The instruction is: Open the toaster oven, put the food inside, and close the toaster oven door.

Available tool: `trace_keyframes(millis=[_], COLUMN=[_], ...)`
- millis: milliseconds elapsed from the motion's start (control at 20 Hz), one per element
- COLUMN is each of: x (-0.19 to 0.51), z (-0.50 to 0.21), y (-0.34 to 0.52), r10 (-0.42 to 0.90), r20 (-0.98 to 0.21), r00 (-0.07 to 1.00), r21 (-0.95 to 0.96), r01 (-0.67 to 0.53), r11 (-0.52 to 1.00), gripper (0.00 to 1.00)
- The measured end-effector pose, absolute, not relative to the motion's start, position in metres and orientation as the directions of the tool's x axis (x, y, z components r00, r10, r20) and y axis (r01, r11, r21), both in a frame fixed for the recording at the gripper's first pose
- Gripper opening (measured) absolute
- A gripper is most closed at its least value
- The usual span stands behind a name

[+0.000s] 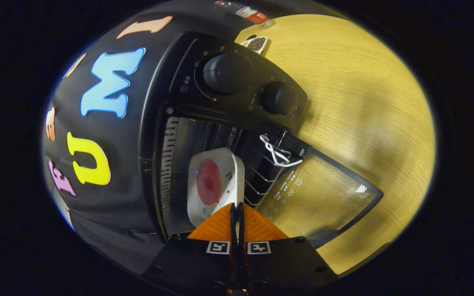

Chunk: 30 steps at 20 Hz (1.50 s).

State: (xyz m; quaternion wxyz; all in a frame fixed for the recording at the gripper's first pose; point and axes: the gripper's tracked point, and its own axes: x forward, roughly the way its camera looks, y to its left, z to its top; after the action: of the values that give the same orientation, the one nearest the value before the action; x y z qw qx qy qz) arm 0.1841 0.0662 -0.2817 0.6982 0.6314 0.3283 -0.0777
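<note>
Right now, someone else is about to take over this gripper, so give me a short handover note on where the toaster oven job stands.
Gripper: fingers closed together, pinching the near edge of the white plate.
Plate: carries the round red food and sits in the mouth of the toaster oven, over the wire rack.
Door: swung fully open, lying out over the wooden table; a white cord is looped at its hinge end.
Done: oven opened, food brought into the opening.
Left: settle the plate on the rack, release, back out, close the door.
</note>
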Motion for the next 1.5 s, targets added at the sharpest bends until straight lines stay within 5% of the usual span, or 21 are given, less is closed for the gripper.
trace_keyframes(millis=[900, 1200, 1500], x=[0.216, 0.183, 0.137], z=[-0.266, -0.249, -0.232], y=[0.073, 0.089, 0.11], r10=[0.205, 0.29, 0.395], r20=[-0.48, -0.474, -0.448], r00=[0.853, 0.831, 0.802], r21=[0.877, 0.88, 0.894], r01=[0.466, 0.457, 0.392], r11=[0.115, 0.129, 0.218], gripper=[0.12, 0.31, 0.6])
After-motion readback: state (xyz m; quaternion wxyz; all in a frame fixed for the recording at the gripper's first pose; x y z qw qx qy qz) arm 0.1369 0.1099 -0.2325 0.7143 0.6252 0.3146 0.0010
